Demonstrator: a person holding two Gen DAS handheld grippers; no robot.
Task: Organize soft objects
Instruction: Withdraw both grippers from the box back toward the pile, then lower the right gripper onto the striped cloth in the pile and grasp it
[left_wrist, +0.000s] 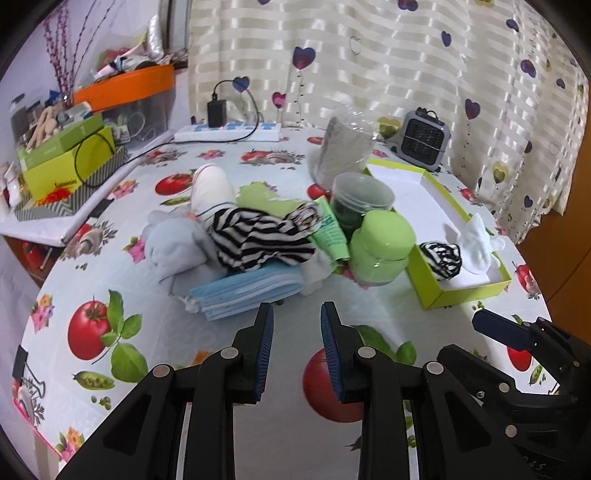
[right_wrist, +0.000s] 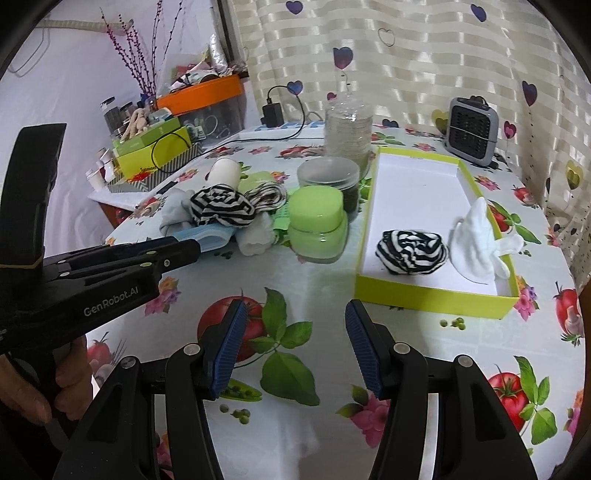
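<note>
A pile of soft things lies mid-table: a black-and-white striped cloth (left_wrist: 258, 236) (right_wrist: 221, 206), a folded blue cloth (left_wrist: 247, 291) (right_wrist: 214, 234), a pale blue-grey cloth (left_wrist: 173, 251) and a white roll (left_wrist: 212, 188). The lime-green box (left_wrist: 461, 291) (right_wrist: 428, 295) on the right holds a rolled striped sock (left_wrist: 441, 258) (right_wrist: 410, 253) and a white cloth (left_wrist: 476, 240) (right_wrist: 476, 240). My left gripper (left_wrist: 297, 314) (right_wrist: 194, 247) is open and empty, just short of the blue cloth. My right gripper (right_wrist: 297, 310) is open wider and empty, in front of the box.
A green jar (left_wrist: 384, 247) (right_wrist: 317, 229), a clear tub (left_wrist: 362, 199) and a green tube (left_wrist: 328, 232) stand between pile and box. Behind are a wrapped stack of clear lids (right_wrist: 347, 125), a small grey heater (right_wrist: 471, 129), a power strip (left_wrist: 229, 131) and a cluttered side shelf (left_wrist: 66, 162).
</note>
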